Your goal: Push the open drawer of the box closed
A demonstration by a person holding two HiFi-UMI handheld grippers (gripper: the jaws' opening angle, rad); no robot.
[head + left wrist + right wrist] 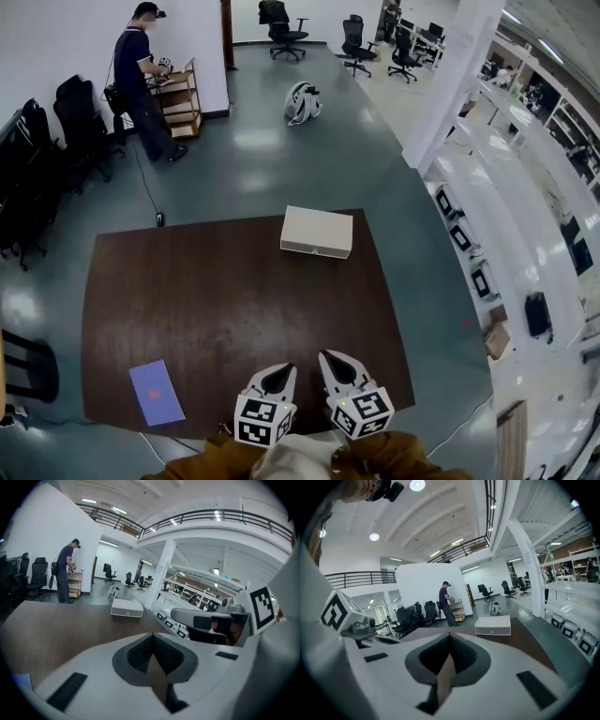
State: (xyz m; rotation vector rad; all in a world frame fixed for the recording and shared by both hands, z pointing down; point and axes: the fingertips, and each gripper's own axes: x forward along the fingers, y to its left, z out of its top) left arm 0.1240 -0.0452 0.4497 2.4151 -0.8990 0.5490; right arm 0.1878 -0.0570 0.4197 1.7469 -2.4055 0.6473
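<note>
Down at the table's (206, 300) near edge, the left gripper (279, 374) and the right gripper (334, 362) just beside it hover with jaws pressed together on nothing, hands hidden behind their marker cubes, while the box (317, 232) sits well apart at the far edge, its drawer seam too small to make out.

Nothing legible met my eye: no words, numbers or brand names anywhere. The marker cube (261, 421) on the left gripper (284, 372) and its twin (364, 412) on the right gripper (330, 359) carried only black-and-white square patterns, no letters. The white box (317, 231) at the far side of the desk (216, 309) had a small dark spot on its front, too small to read. The purple sheet (156, 392) at the near left bore a blurred reddish mark.
</note>
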